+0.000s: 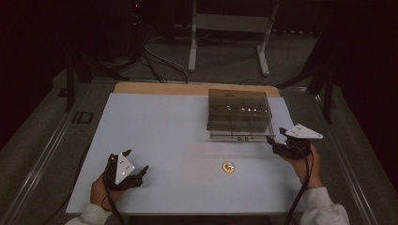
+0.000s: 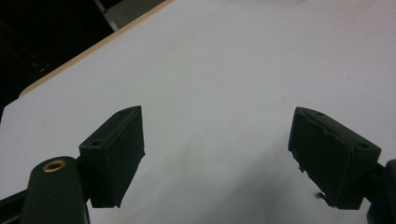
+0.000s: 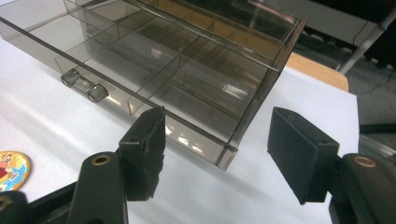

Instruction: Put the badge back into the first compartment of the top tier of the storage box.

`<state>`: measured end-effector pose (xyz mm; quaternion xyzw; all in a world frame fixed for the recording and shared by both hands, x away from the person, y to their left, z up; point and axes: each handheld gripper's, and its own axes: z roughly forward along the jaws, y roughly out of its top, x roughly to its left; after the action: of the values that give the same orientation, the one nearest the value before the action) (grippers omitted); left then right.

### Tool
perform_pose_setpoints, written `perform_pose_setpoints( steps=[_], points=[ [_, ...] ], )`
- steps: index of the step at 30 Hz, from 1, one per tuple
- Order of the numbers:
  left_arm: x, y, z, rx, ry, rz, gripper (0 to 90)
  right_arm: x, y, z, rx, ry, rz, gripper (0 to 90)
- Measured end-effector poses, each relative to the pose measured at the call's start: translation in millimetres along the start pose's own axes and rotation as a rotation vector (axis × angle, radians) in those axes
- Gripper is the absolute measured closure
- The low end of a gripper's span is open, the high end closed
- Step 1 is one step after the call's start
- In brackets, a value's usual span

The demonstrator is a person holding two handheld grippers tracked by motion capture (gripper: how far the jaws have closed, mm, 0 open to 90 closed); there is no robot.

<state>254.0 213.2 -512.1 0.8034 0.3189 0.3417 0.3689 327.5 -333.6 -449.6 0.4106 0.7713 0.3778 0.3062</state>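
Item: compartment box (image 1: 239,114), lid shut, upper right of frame — handling barely begun.
My right tongs (image 3: 215,154) gape empty at its near corner; left tongs (image 2: 217,158) open, idle on surface (image 1: 164,140); sticker (image 1: 228,167) untouched.

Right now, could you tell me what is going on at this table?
A person sits at a white table with a gripper in each hand. The right gripper is at the near right corner of a smoky clear plastic box with compartments; its jaws stand open, the corner just ahead of them and not gripped. The left gripper rests open over bare tabletop at the near left, holding nothing. A small round colourful sticker lies on the table in front of the box.
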Motion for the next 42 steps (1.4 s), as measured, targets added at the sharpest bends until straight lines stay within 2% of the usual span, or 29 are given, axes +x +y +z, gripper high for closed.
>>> perform_pose_setpoints(
  steps=[6,8,11,14,16,23,29,31,33,38,42],
  points=[
    [0.0,-0.1,-0.4,-0.001,-0.001,0.002,19.9,-2.6,-8.7,9.8,0.050,0.008,0.019,37.8],
    [-0.2,-0.1,-0.3,0.000,-0.003,0.003,19.9,-2.8,-12.8,15.9,0.068,0.028,0.025,38.6],
    [-0.2,0.0,-0.3,0.000,-0.003,0.004,19.9,-1.8,-15.9,21.0,0.090,0.040,0.029,43.8],
    [-0.1,0.0,-0.5,0.002,-0.003,0.005,19.9,2.1,-16.9,23.3,0.092,0.052,0.020,47.5],
    [-0.1,0.0,-0.6,0.000,-0.001,0.006,19.9,4.8,-16.4,23.2,0.089,0.034,0.001,49.7],
    [0.0,0.1,-0.3,0.002,0.001,0.007,19.9,4.7,-15.0,21.0,0.087,0.020,0.031,59.5],
    [-0.1,0.2,-0.5,0.002,-0.002,0.007,19.9,5.9,-14.6,20.5,0.093,0.015,0.038,60.7],
    [-0.2,0.2,-0.8,0.000,-0.001,0.008,19.9,6.1,-14.9,20.4,0.093,0.017,0.036,58.8],
    [0.1,0.1,-1.3,-0.002,0.001,0.008,19.9,6.5,-15.2,19.8,0.095,0.018,0.034,52.2],
    [0.6,-0.1,-1.7,-0.003,0.001,0.009,19.9,7.0,-16.4,12.4,0.062,-0.005,0.036,41.2],
    [0.4,0.3,-1.9,-0.004,0.001,0.008,19.9,9.2,-18.6,2.8,0.025,0.015,0.048,38.9]
  ],
)
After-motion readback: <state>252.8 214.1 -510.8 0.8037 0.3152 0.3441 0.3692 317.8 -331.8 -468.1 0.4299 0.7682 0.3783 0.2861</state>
